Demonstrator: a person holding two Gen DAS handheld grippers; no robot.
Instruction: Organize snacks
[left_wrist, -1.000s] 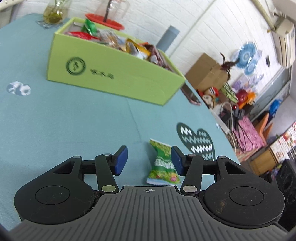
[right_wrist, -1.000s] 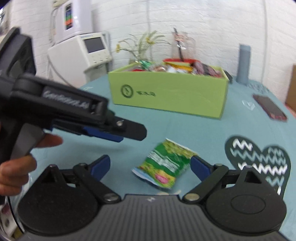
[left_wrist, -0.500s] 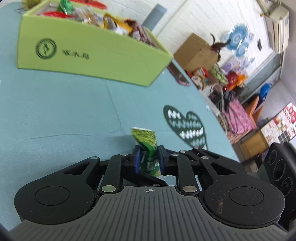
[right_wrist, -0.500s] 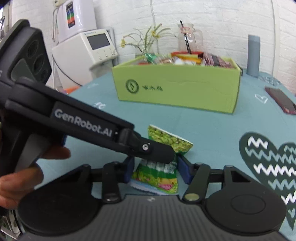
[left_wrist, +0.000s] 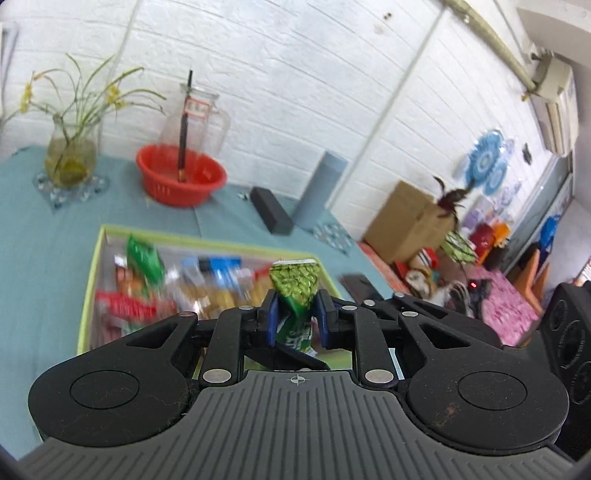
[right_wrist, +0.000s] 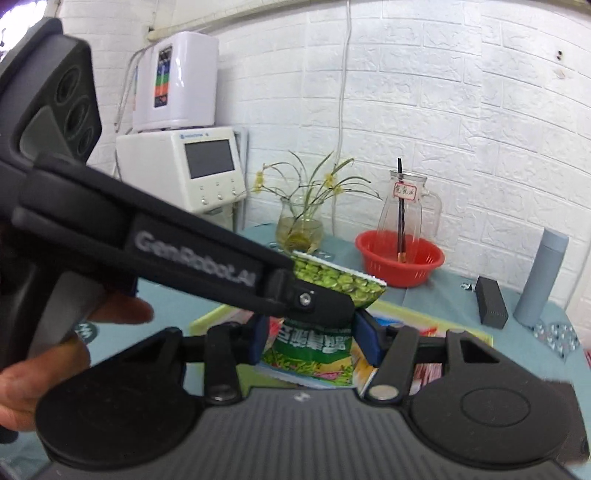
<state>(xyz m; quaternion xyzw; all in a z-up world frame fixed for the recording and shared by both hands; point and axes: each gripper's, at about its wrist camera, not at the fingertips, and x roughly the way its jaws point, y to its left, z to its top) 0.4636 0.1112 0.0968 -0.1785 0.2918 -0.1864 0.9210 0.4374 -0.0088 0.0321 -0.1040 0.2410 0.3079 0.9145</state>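
Observation:
A green snack packet (left_wrist: 293, 291) hangs in the air, gripped by both grippers at once. My left gripper (left_wrist: 295, 314) is shut on its narrow edge, and the packet's top sticks up past the blue pads. In the right wrist view my right gripper (right_wrist: 312, 339) is shut across the width of the green snack packet (right_wrist: 325, 277), with the left gripper (right_wrist: 317, 301) reaching in from the left over it. Just below and beyond stands the light green box (left_wrist: 90, 280), open and filled with several snack packets; the packet is over its near edge.
On the teal table behind the box are a red basket (left_wrist: 181, 179), a glass jug (left_wrist: 195, 118), a plant vase (left_wrist: 70, 155), a grey bottle (left_wrist: 319, 192) and a black case (left_wrist: 271, 210). A phone (left_wrist: 360, 286) lies right of the box. A hand (right_wrist: 55, 350) holds the left gripper.
Both grippers closed on the green packet as it lay on the table, then lifted it together and carried it forward to the near edge of the green box.

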